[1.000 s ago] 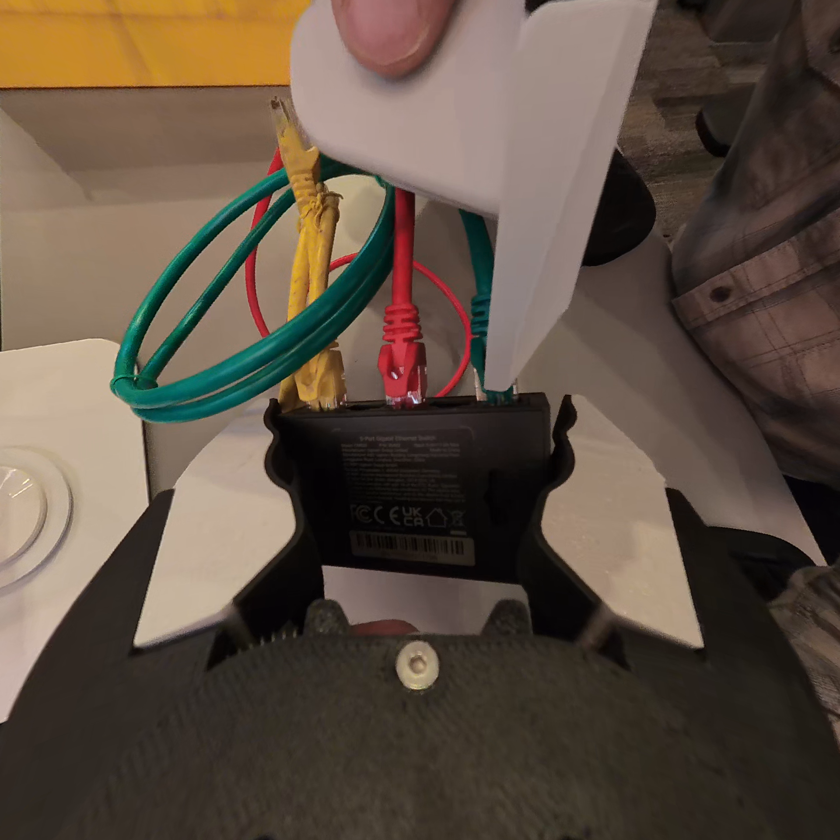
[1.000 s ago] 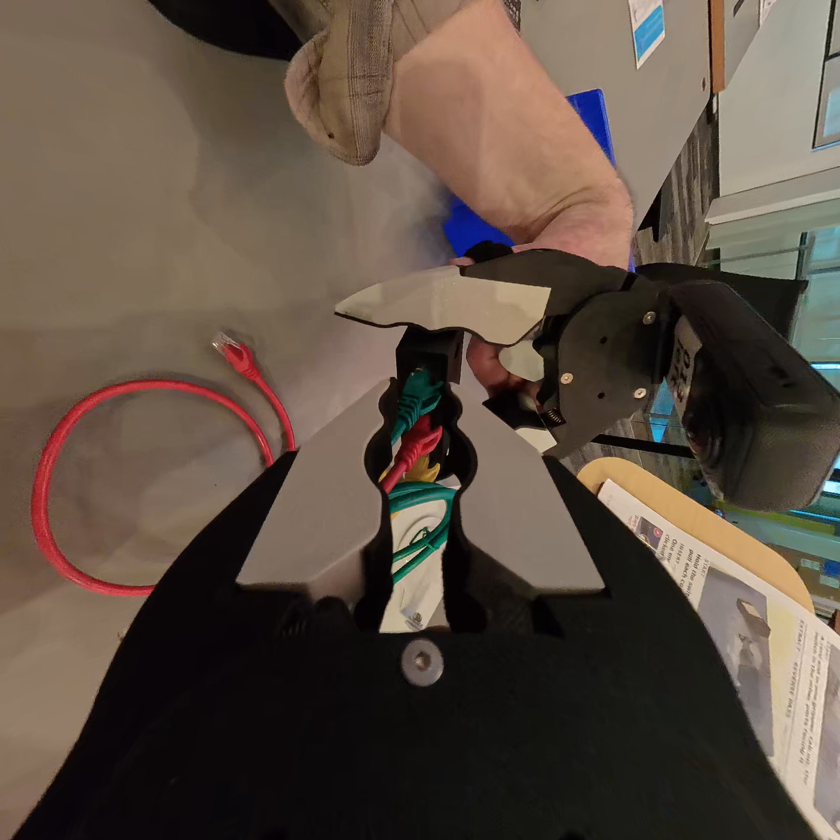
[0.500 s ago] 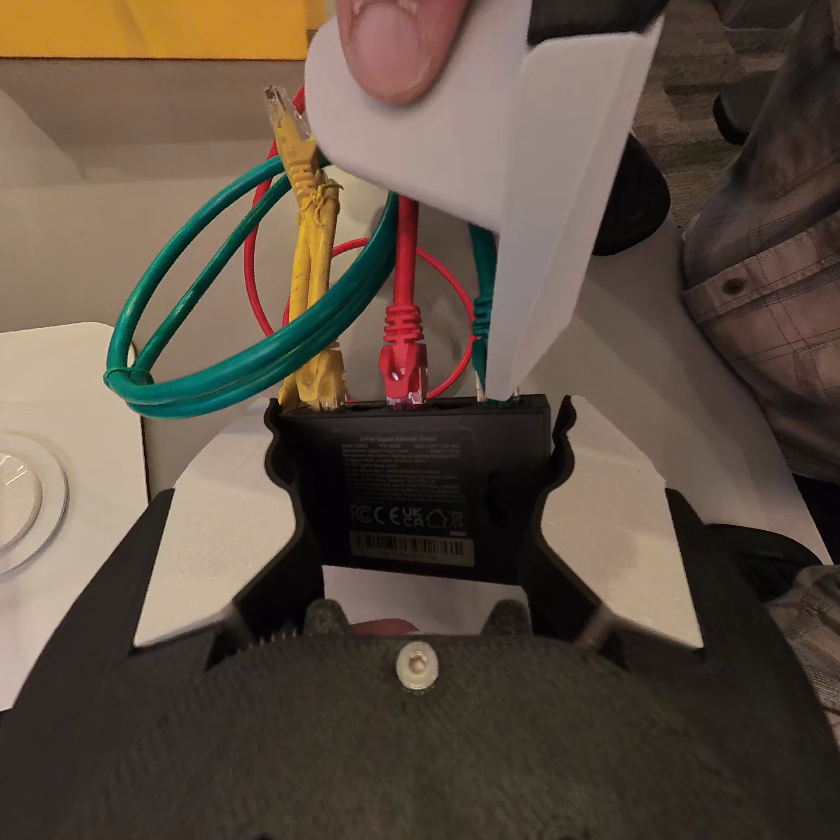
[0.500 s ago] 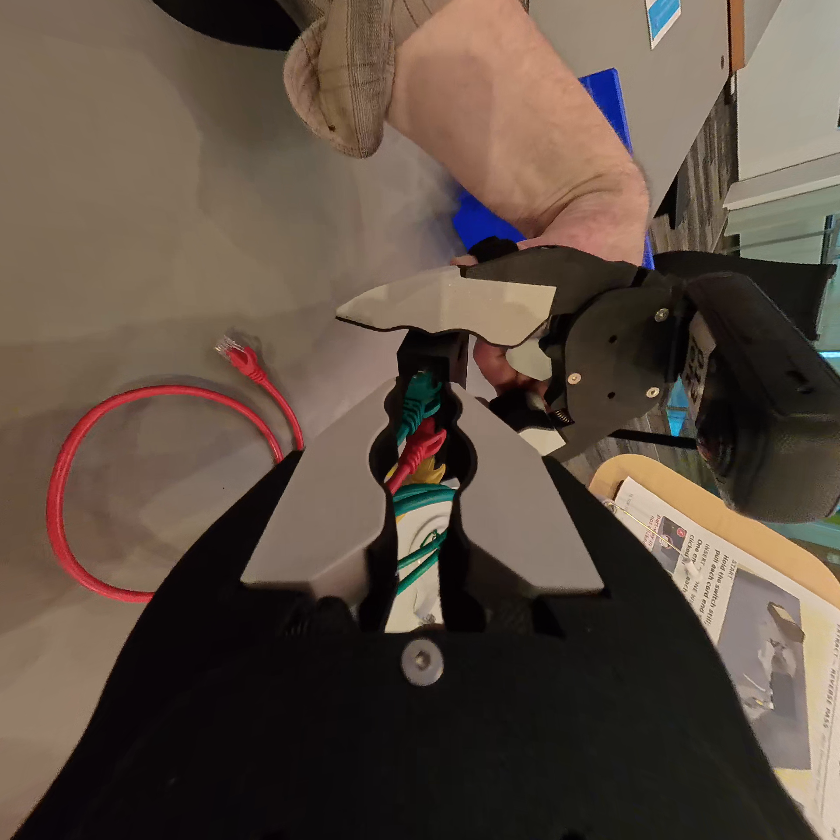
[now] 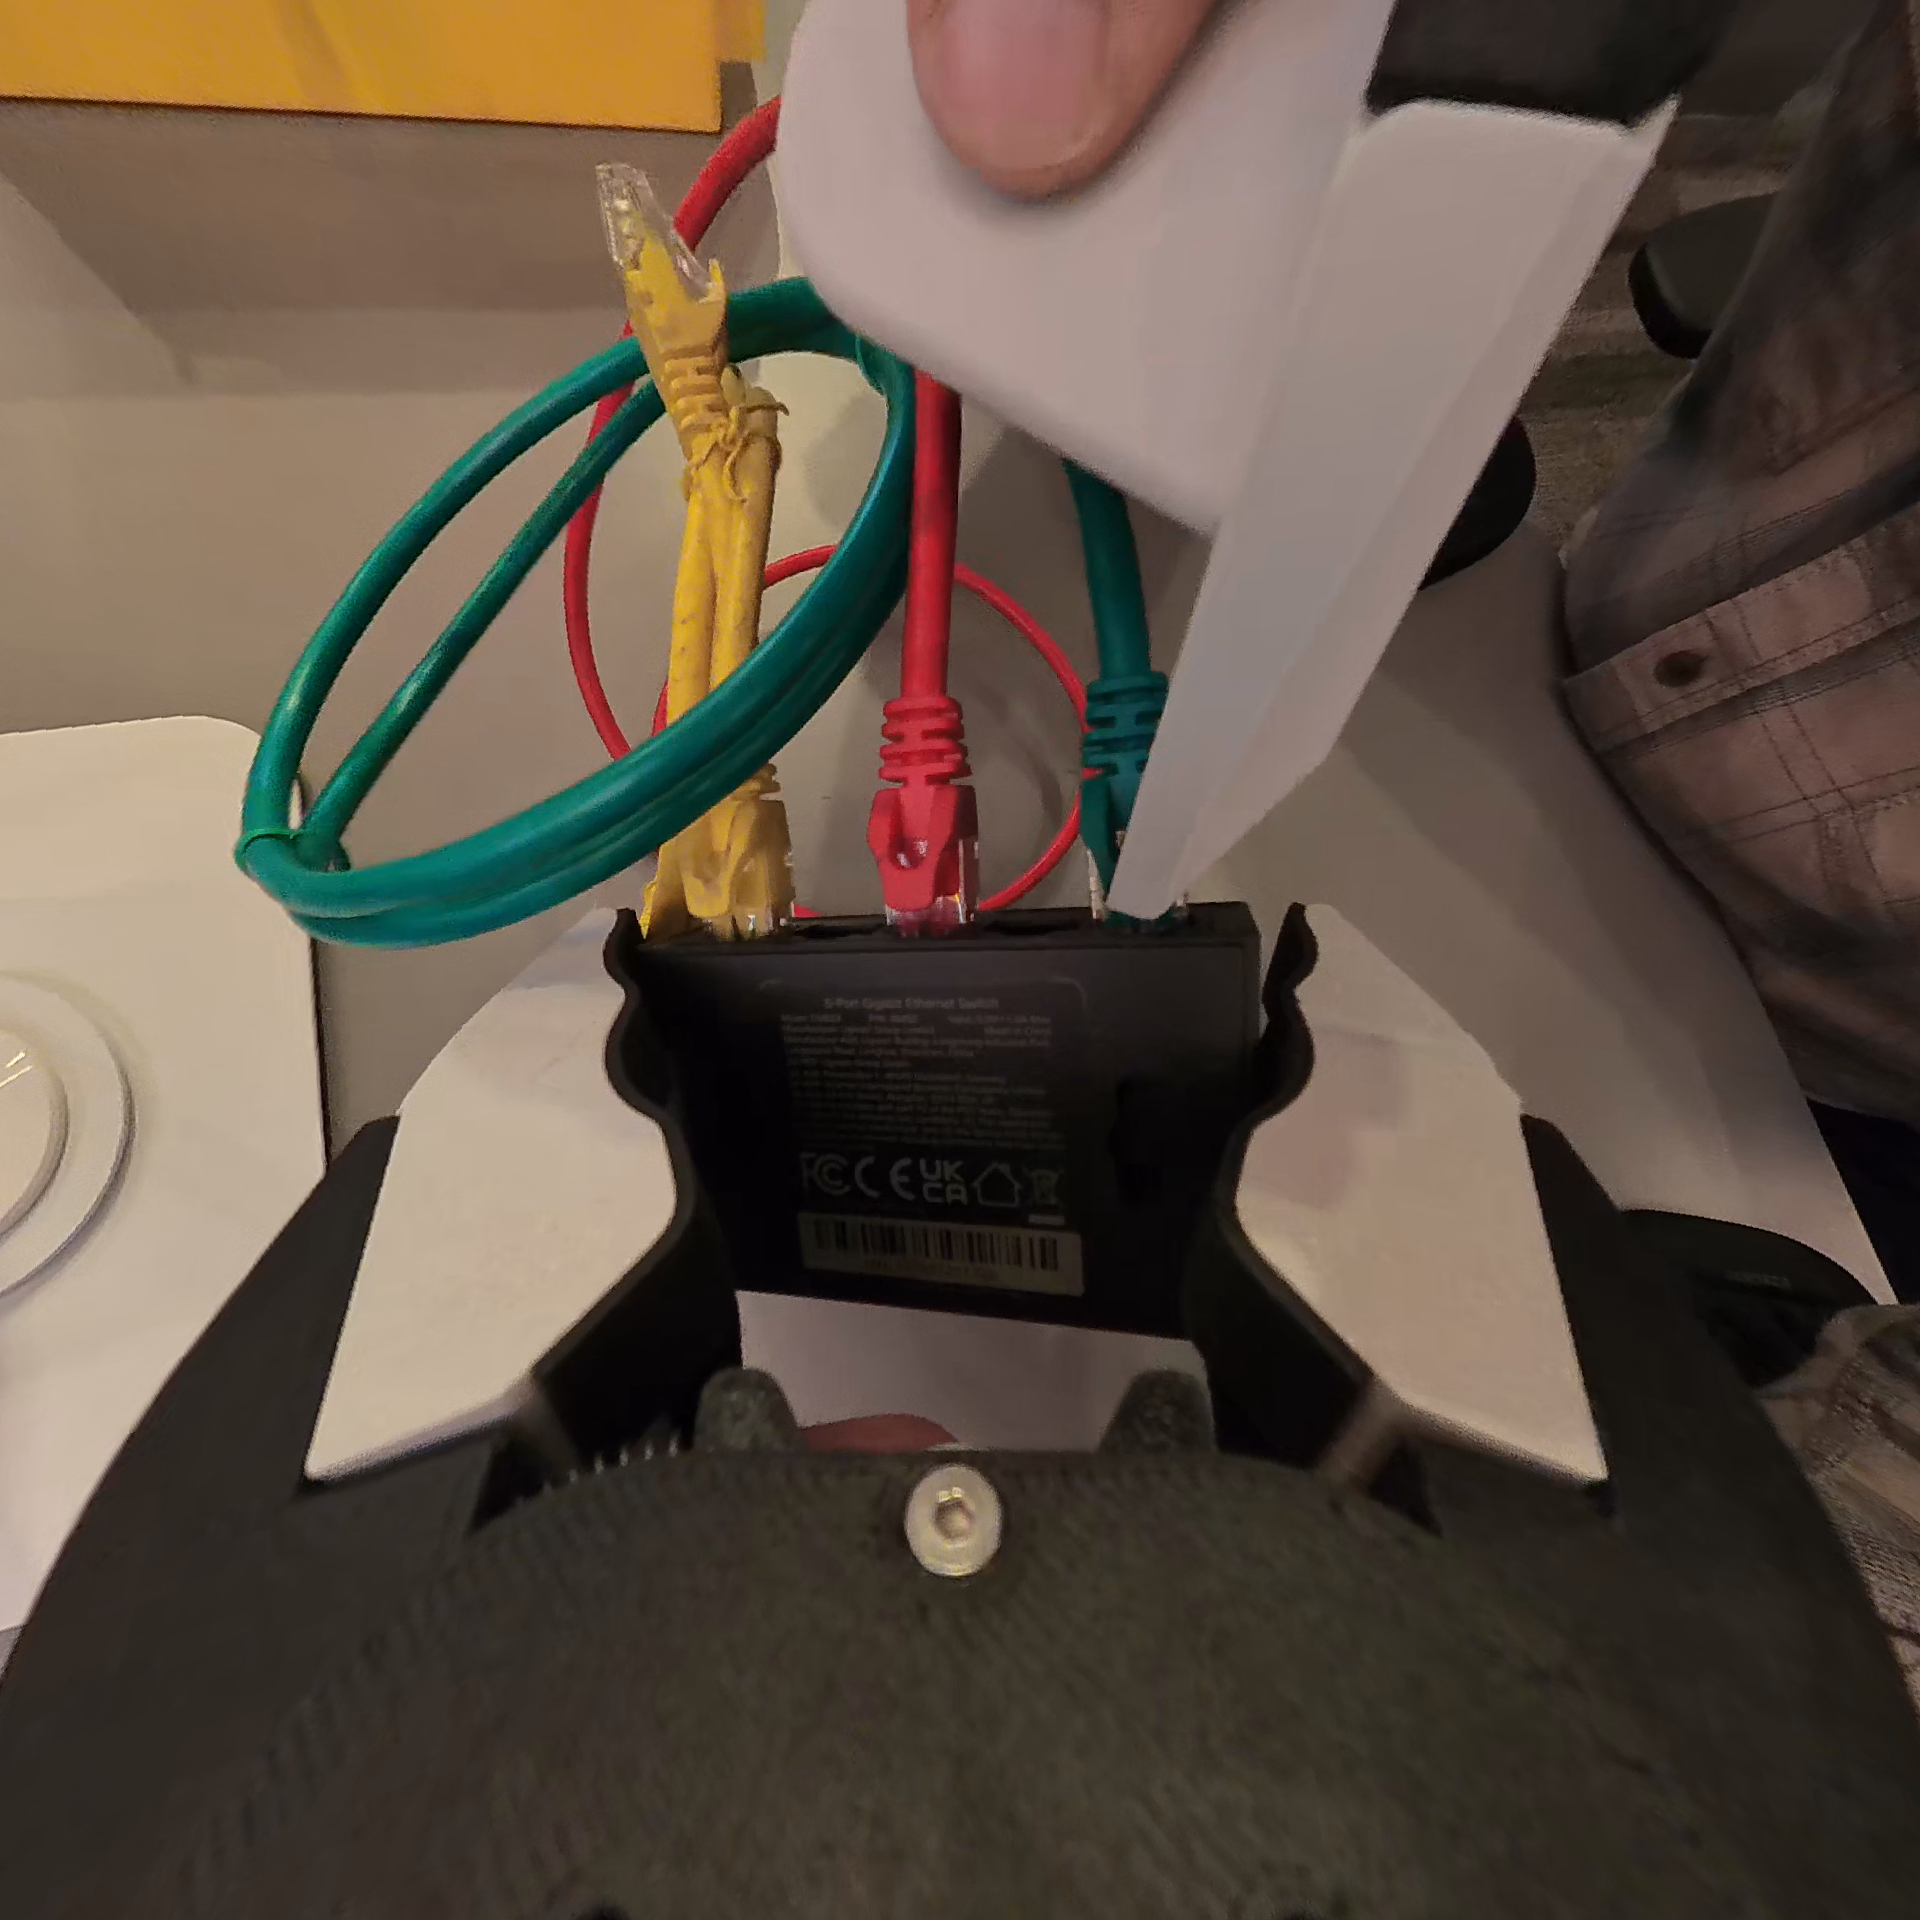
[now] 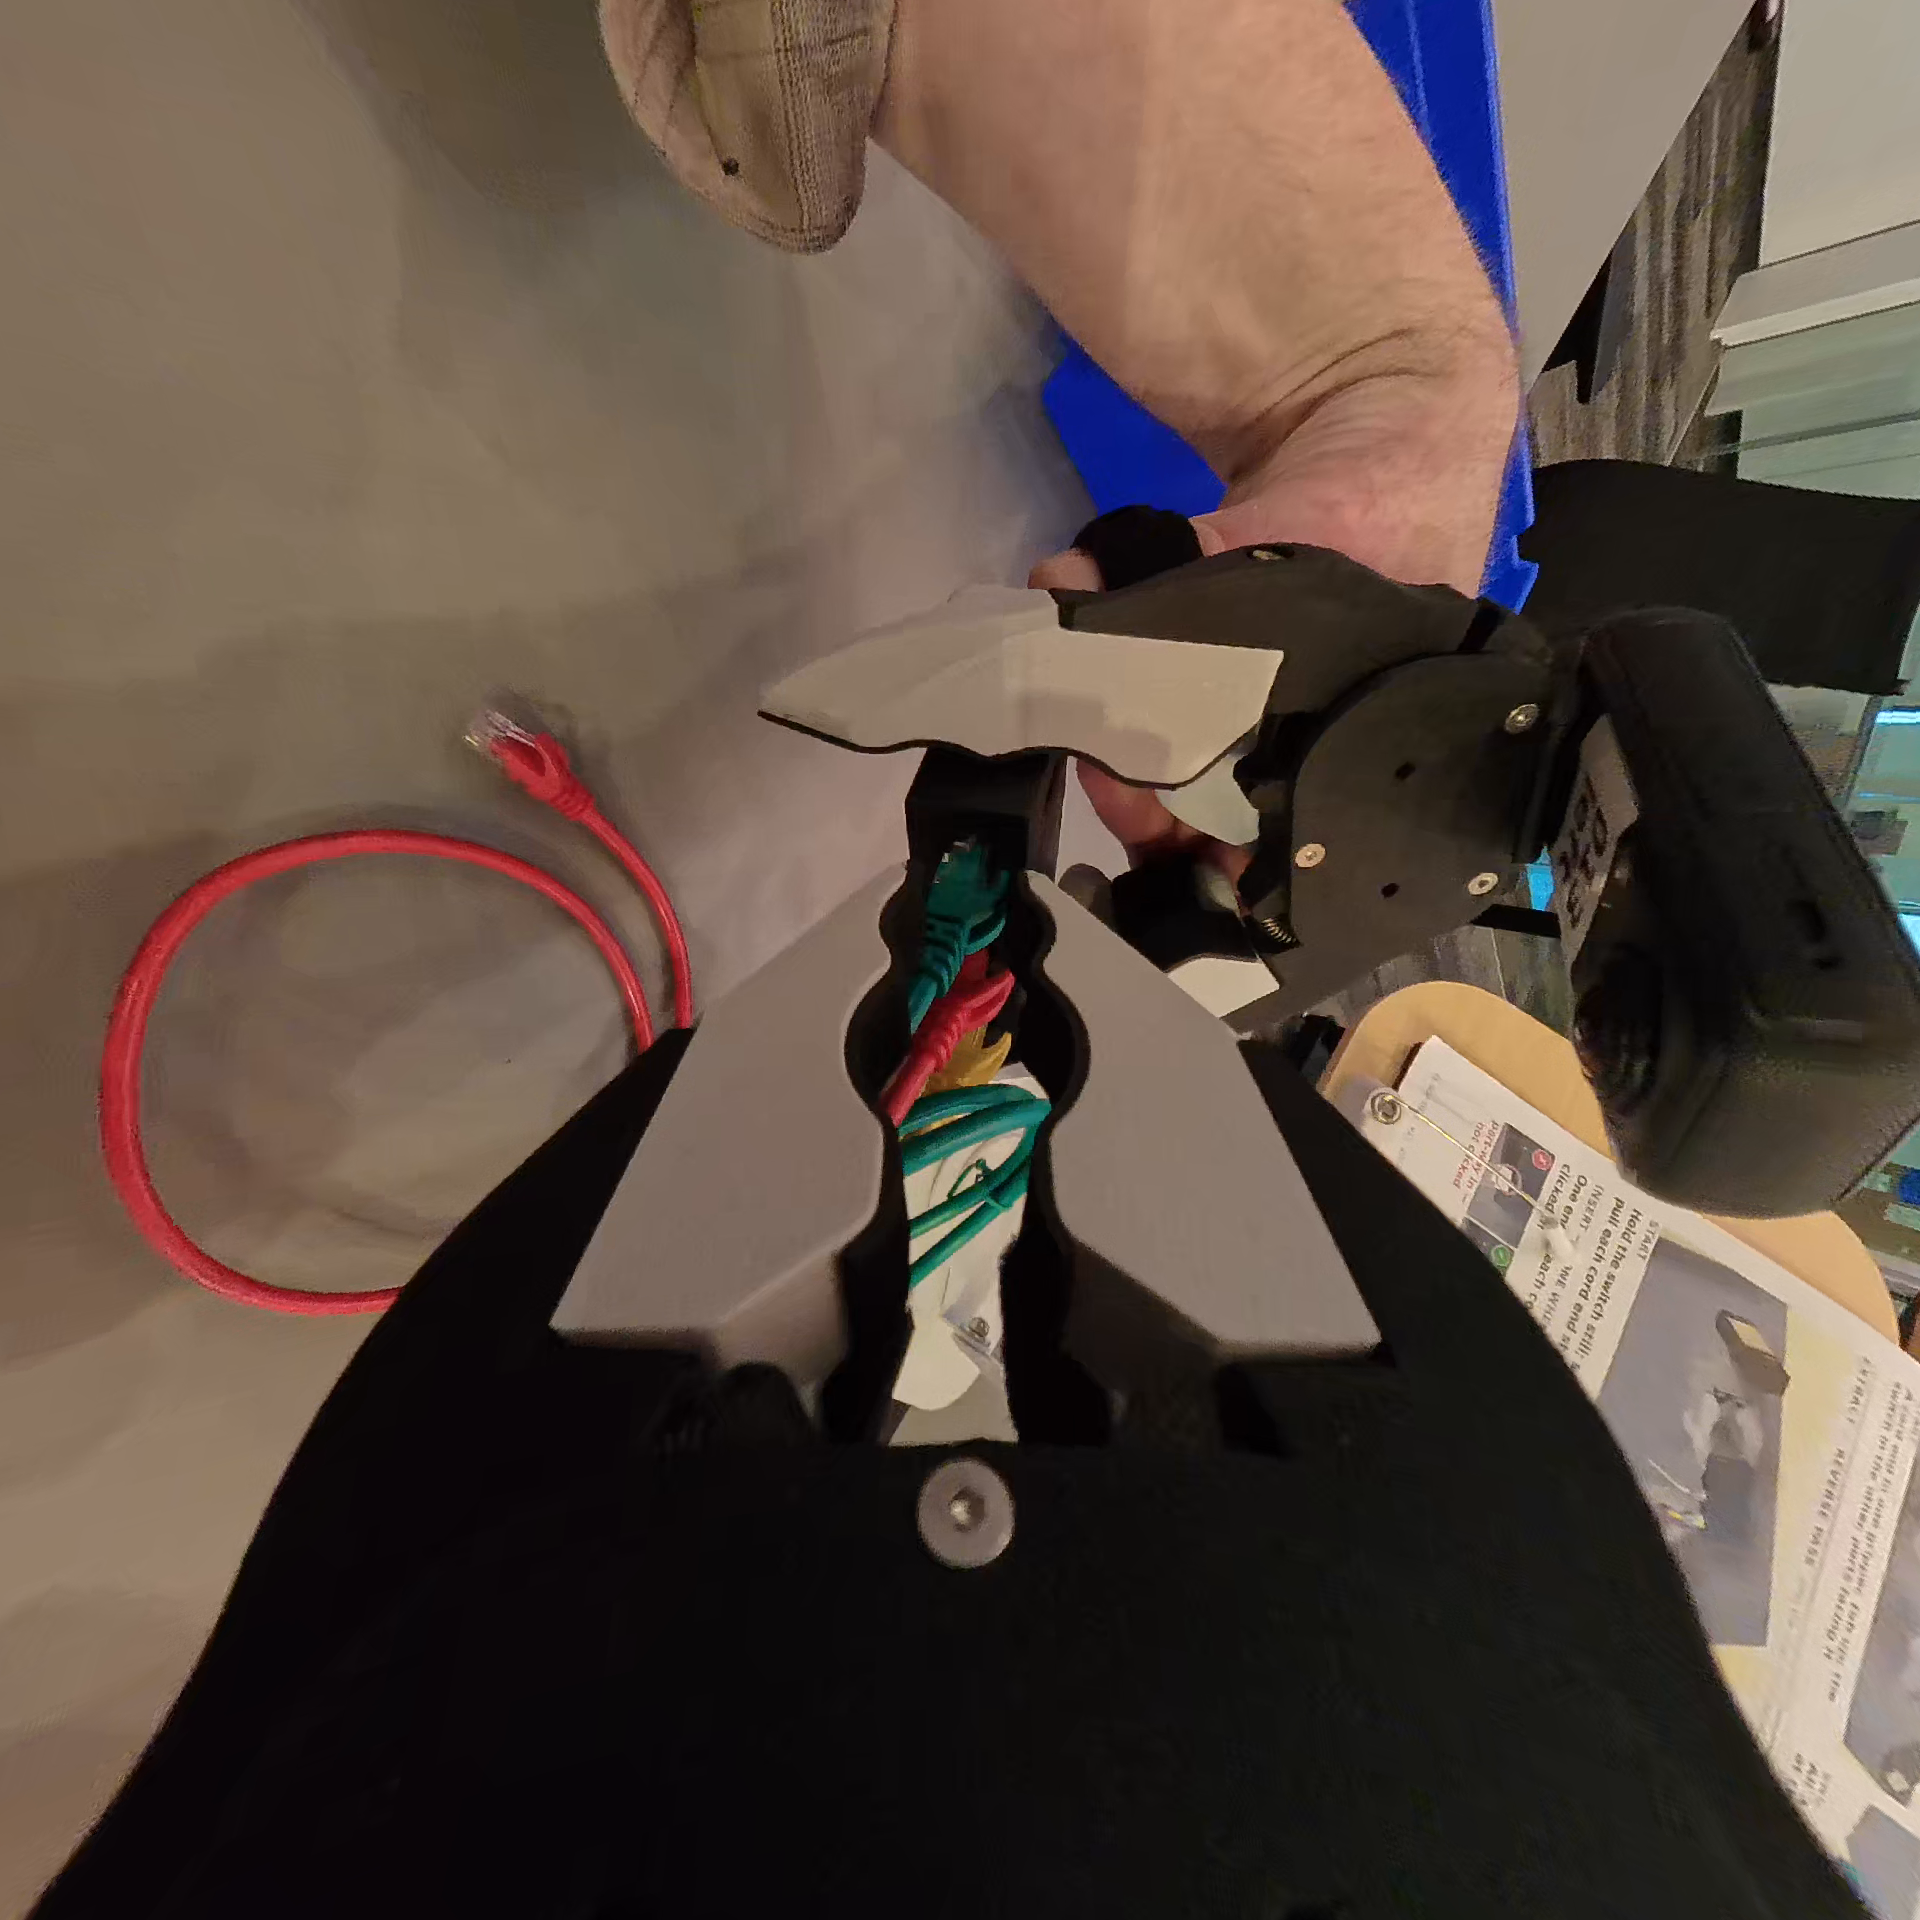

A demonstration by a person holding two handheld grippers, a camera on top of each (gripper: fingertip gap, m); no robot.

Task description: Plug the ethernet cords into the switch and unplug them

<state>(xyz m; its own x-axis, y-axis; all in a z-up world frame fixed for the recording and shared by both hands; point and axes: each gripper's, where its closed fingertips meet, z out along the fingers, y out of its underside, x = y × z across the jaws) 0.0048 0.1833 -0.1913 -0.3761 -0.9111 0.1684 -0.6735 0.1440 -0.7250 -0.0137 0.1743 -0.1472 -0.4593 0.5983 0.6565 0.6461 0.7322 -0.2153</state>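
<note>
My left gripper (image 5: 951, 935) is shut on the black switch (image 5: 935, 1122), gripping its two sides, label side towards the camera. A yellow plug (image 5: 727, 862), a red plug (image 5: 925, 831) and a green plug (image 5: 1117, 748) sit in its far edge. My right gripper (image 6: 966, 894) comes in from above and its fingers (image 5: 1247, 623) close around the green plug (image 6: 961, 904) right at the switch (image 6: 977, 800). The green cord's coil (image 5: 582, 675) hangs to the left. The yellow cord's free end (image 5: 634, 218) sticks up.
The red cord's slack (image 6: 395, 1039) lies looped on the grey table, its free plug (image 6: 520, 753) beside it. A printed sheet on a clipboard (image 6: 1714, 1403) lies at the right. A forearm (image 6: 1195, 260) holds the left gripper (image 6: 1039, 686). A white round disc (image 5: 42, 1122) sits at the left. Some 4 cm of space lies between my two pairs of fingers.
Almost nothing has changed. The right gripper stays at the green plug and has edged slightly closer to the switch. All three plugs remain in the switch.
</note>
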